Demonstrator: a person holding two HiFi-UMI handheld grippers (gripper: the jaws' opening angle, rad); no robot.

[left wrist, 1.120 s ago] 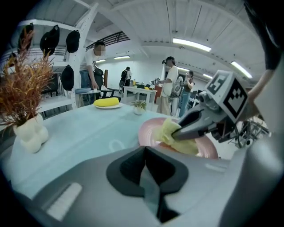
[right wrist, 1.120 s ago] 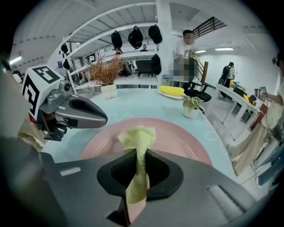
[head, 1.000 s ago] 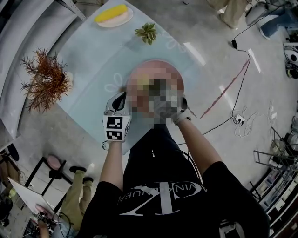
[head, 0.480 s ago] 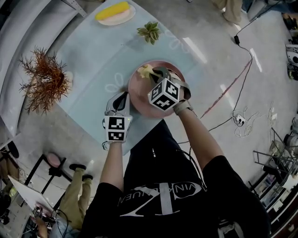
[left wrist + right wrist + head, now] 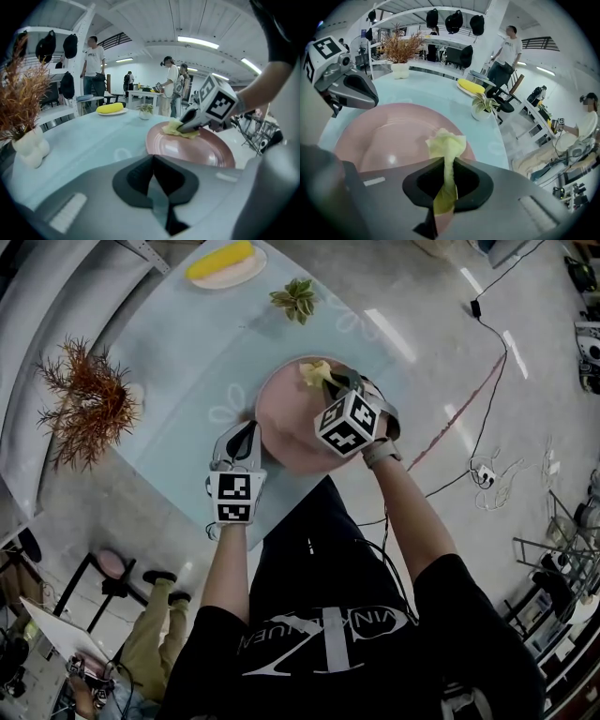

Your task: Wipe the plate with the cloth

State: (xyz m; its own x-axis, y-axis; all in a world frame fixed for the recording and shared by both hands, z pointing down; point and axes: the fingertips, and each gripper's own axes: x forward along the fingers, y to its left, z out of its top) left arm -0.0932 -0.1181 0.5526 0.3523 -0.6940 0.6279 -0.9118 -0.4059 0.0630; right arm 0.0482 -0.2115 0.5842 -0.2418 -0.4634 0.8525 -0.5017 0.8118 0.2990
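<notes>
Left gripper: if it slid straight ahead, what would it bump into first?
Probably the pink plate's near rim, just ahead of the left gripper; it might only clip the edge, depth is unclear.

Right gripper (image 5: 448,164) jaws pinched tight on the yellow cloth (image 5: 447,143), its bunched end sticking out past the tips over the pink plate (image 5: 384,136). Left gripper (image 5: 365,96) sits at the plate's left edge. On the pale-blue table (image 5: 436,93) are a small green potted plant (image 5: 483,107) and a corn cob (image 5: 471,87) on a dish. A dried plant (image 5: 401,49) stands further back.

Black T-shirt (image 5: 328,652), white print; grey hand-held grippers (image 5: 242,432) (image 5: 330,381), black-white marker cubes (image 5: 232,500).
</notes>
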